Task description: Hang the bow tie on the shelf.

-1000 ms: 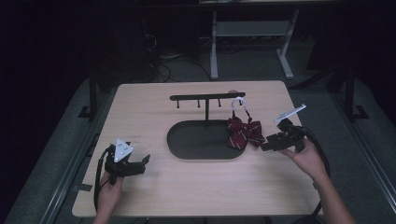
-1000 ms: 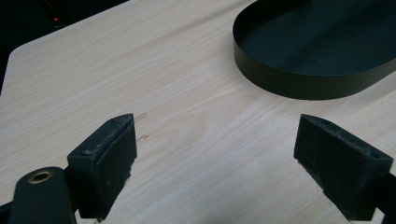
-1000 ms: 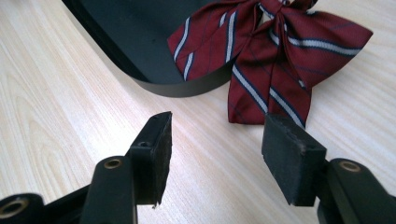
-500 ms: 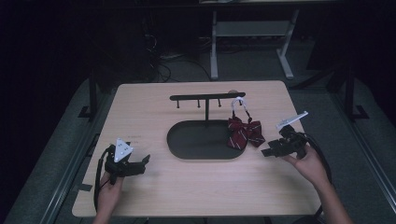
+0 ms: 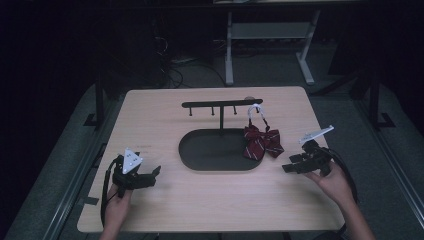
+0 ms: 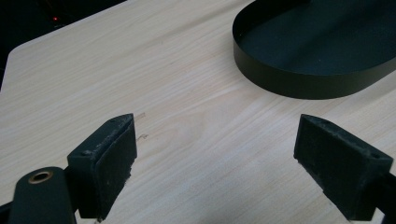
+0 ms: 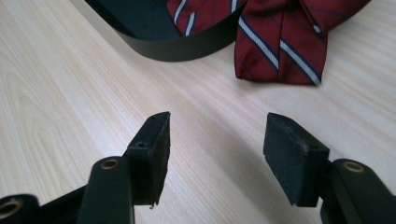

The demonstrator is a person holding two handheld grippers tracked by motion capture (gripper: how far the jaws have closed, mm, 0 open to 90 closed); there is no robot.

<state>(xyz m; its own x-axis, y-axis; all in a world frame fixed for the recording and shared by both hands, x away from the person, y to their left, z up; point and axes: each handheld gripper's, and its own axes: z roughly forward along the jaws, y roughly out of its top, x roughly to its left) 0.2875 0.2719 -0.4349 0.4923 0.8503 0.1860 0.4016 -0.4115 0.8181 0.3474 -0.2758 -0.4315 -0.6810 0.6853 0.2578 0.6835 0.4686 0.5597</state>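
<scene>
A dark red striped bow tie [image 5: 262, 142] hangs by a white loop [image 5: 256, 111] from the right end of a black hook rack [image 5: 221, 105]. The rack rises from an oval black tray [image 5: 200, 155]. The bow's lower edge drapes over the tray's right rim onto the table [image 7: 275, 51]. My right gripper [image 5: 289, 166] is low over the table, right of the bow, open with nothing between its jaws [image 7: 212, 140]. My left gripper [image 5: 154, 173] rests at the front left, open and empty [image 6: 215, 154], pointing toward the tray [image 6: 299, 79].
The light wooden table [image 5: 215, 200] has bare room in front of the tray and on both sides. A white metal frame [image 5: 270, 45] stands on the dark floor behind the table. Cables trail from both grippers.
My right gripper has drawn back from the bow tie, moving right, toward the front edge and slightly lower. The left gripper has stayed put. The bow still hangs on the rack.
</scene>
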